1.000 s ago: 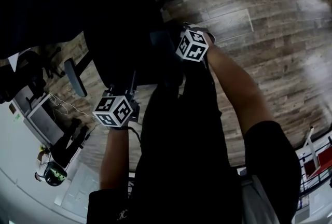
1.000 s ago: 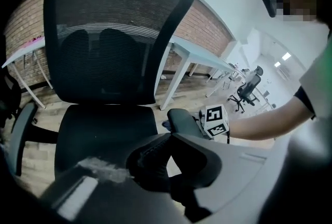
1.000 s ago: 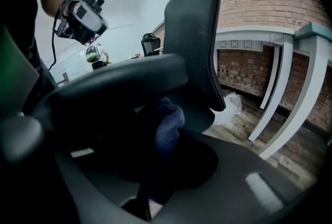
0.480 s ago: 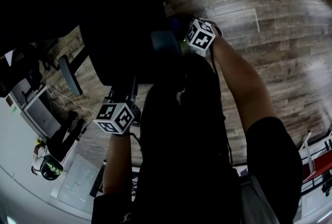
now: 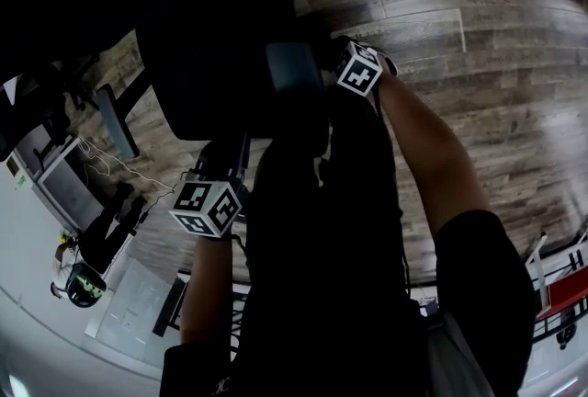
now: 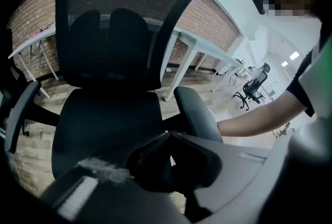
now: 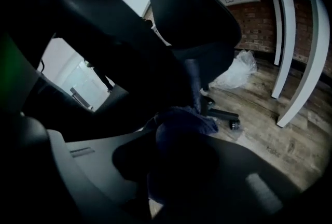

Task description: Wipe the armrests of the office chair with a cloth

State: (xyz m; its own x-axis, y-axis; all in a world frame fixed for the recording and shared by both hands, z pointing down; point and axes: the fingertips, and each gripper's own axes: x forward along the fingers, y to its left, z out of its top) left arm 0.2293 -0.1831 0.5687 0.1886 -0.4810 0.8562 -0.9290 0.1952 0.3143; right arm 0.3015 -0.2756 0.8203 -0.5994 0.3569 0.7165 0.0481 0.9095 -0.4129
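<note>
1. Left tool (image 6: 167, 137): its jaws are pressing together with nothing sitting between them. It is hanging at seven o'clock in the head view and pointing at the seat front.
2. Right tool (image 7: 176, 132): its jaws are pinching a dark blue cloth (image 7: 182, 118), which is bunching out past the tips towards twelve o'clock.
3. Office chair (image 6: 109, 114), black mesh: it is standing just beyond both tools.
   - Its grey armrest pad (image 5: 294, 73) is lying at twelve o'clock in the head view, with the right tool sitting just beside it at three o'clock. Whether the cloth is touching the pad cannot be told.
   - The opposite armrest (image 5: 113, 119) is lying at nine o'clock, well apart from both tools.
4. Forearm (image 6: 254, 120): it is reaching in from three o'clock towards the pad in the left gripper view.
5. Wood floor (image 5: 478, 64): it is running under everything. A crumpled plastic bag (image 7: 236, 73) is lying on it at two o'clock in the right gripper view.
6. White counter (image 6: 194, 36): it is standing against a brick wall (image 6: 207, 13) behind the backrest.
7. Second chair (image 6: 254, 88): it is standing far off at three o'clock.
</note>
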